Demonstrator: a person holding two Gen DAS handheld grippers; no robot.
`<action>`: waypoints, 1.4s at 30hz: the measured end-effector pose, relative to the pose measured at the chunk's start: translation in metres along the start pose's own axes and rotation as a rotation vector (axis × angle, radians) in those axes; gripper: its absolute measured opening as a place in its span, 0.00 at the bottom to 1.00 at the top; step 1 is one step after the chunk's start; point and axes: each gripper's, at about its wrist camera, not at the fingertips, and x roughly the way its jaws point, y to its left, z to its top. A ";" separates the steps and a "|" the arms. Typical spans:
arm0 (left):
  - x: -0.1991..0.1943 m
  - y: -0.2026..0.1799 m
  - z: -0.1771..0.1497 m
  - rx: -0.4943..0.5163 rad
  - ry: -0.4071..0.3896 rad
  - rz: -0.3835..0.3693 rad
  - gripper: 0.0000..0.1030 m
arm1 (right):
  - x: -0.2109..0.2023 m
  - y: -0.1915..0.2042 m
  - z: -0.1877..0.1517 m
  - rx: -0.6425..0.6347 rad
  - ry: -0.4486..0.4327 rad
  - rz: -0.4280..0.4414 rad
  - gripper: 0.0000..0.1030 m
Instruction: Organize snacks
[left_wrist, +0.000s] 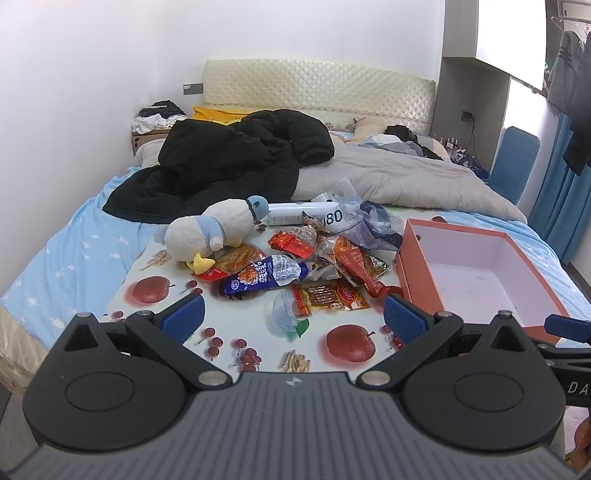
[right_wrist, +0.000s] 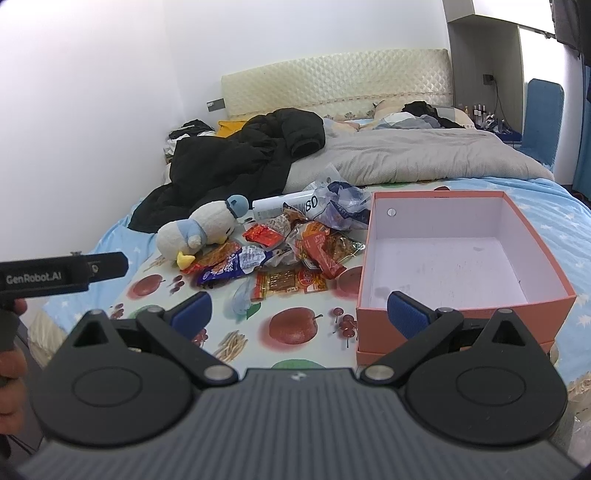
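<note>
A heap of snack packets (left_wrist: 295, 266) (right_wrist: 284, 254) lies on a fruit-print cloth (left_wrist: 258, 332) (right_wrist: 288, 306) on the bed. It holds red and orange packs, a blue and white pack (left_wrist: 264, 277) and a clear crumpled bag (left_wrist: 365, 221). An empty orange box (left_wrist: 476, 269) (right_wrist: 454, 266) with a white inside stands to the right of the heap. My left gripper (left_wrist: 293, 317) is open and empty, near the front of the heap. My right gripper (right_wrist: 299, 314) is open and empty, in front of the box's left corner.
A white and blue plush duck (left_wrist: 210, 229) (right_wrist: 199, 232) lies left of the heap, with a white spray can (left_wrist: 295, 214) behind. A black jacket (left_wrist: 229, 158) and a grey quilt (left_wrist: 406, 177) fill the far bed. The left gripper's body (right_wrist: 62, 277) shows at the left of the right wrist view.
</note>
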 end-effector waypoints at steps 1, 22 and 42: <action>0.000 0.000 0.000 -0.001 0.000 0.000 1.00 | 0.000 0.000 0.000 0.002 0.000 -0.001 1.00; 0.007 -0.003 -0.005 0.005 0.019 -0.014 1.00 | 0.001 -0.001 -0.001 0.011 0.009 -0.002 1.00; 0.030 0.001 -0.016 -0.010 0.071 -0.020 1.00 | 0.008 -0.004 -0.012 0.050 0.054 0.011 1.00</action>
